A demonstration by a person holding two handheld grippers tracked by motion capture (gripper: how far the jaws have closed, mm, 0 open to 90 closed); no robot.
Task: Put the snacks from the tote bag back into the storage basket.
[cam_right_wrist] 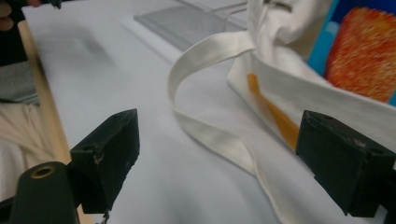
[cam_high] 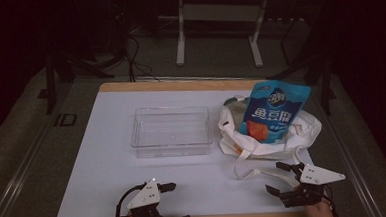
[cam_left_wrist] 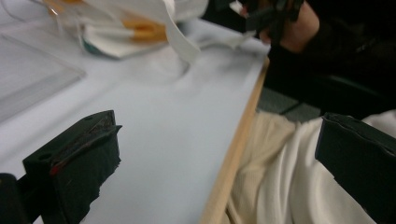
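Note:
A white cloth tote bag (cam_high: pixel 262 137) lies at the table's right, and a blue snack bag (cam_high: pixel 273 109) with an orange picture sticks up out of it. The tote's strap (cam_high: pixel 249 170) loops toward the front edge. My right gripper (cam_high: pixel 277 177) stands open just in front of that strap. In the right gripper view the strap (cam_right_wrist: pixel 210 53) curls on the table between and beyond the wide-apart jaws of my right gripper (cam_right_wrist: pixel 219 128), untouched. My left gripper (cam_high: pixel 175 203) is open at the front left. In its own view my left gripper (cam_left_wrist: pixel 219 128) has nothing between its jaws, over the table's wooden edge.
A clear plastic tray (cam_high: pixel 171 131) sits empty at the table's middle, left of the tote. The white table top (cam_high: pixel 108 158) has a wooden rim. Metal stand legs (cam_high: pixel 180 44) rise behind the table. A cream garment (cam_left_wrist: pixel 280 186) lies below the front edge.

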